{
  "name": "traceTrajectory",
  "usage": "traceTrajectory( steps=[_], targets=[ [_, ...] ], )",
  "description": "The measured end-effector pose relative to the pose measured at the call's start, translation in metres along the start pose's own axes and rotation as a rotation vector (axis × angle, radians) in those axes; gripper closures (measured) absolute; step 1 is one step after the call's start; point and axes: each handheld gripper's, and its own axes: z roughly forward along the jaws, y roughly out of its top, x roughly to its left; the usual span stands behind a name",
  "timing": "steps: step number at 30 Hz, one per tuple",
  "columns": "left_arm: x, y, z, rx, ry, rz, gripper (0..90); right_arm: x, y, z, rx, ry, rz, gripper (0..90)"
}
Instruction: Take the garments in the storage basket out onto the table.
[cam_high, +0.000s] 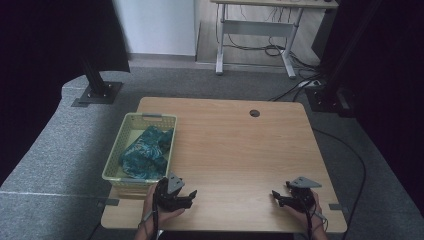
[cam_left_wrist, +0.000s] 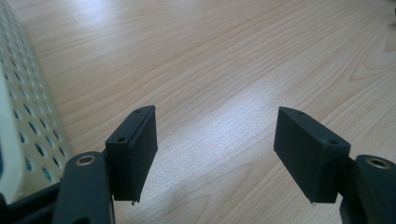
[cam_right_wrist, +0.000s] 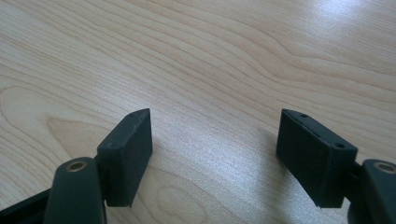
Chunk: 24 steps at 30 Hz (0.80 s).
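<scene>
A pale green perforated plastic basket (cam_high: 112, 161) sits at the table's left edge. Inside it lies a crumpled teal patterned cloth (cam_high: 146, 152), bunched toward the right wall.

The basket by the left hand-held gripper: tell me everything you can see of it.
The basket is a pale yellow-green, rectangular tray that looks like plastic, its walls pierced with rows of small holes and its rim flared. It stands upright at the table's left edge, long side running away from the person. Inside lies a crumpled teal patterned cloth. The open left hand-held gripper sits just past its near corner; contact cannot be told.
</scene>
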Motion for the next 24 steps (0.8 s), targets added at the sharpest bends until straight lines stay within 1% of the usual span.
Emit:
traceTrajectory(
  steps=[2, 5, 7, 8, 10, 12, 16, 18, 22, 24],
  targets=[
    [0.001, 0.0, -0.001, -0.002, 0.0, 0.0, 30.1, 0.0, 0.0, 0.0, 0.0, 0.0, -0.001, 25.8],
    [0.003, 0.001, -0.005, -0.019, -0.001, -0.01, 30.1, 0.0, 0.0, 0.0, 0.0, 0.0, 0.0, 25.8],
    [0.005, 0.003, -0.009, -0.039, -0.013, -0.028, 30.2, 0.0, 0.0, 0.0, 0.0, 0.0, 0.0, 25.8],
    [0.005, 0.003, -0.009, -0.039, -0.013, -0.028, 30.2, 0.0, 0.0, 0.0, 0.0, 0.0, -0.001, 25.8],
    [0.006, 0.005, -0.01, -0.054, -0.026, -0.042, 30.2, 0.0, 0.0, 0.0, 0.0, 0.001, -0.001, 25.8],
    [0.006, 0.007, -0.01, -0.054, -0.018, -0.031, 30.0, 0.0, 0.0, 0.0, 0.0, 0.002, -0.002, 25.7],
    [0.007, 0.007, -0.011, -0.055, -0.012, -0.03, 29.8, 0.0, 0.0, 0.0, 0.0, 0.002, -0.002, 25.7],
    [0.008, 0.007, -0.014, -0.057, -0.001, -0.03, 29.8, 0.0, 0.0, 0.0, 0.0, 0.002, -0.002, 25.8],
    [0.01, 0.008, -0.018, -0.061, 0.007, -0.043, 30.1, 0.0, 0.0, 0.0, 0.0, 0.002, -0.002, 25.7],
    [0.011, 0.009, -0.02, -0.07, 0.005, -0.052, 30.4, 0.0, 0.0, 0.0, 0.0, 0.001, -0.002, 25.6]
  ],
)
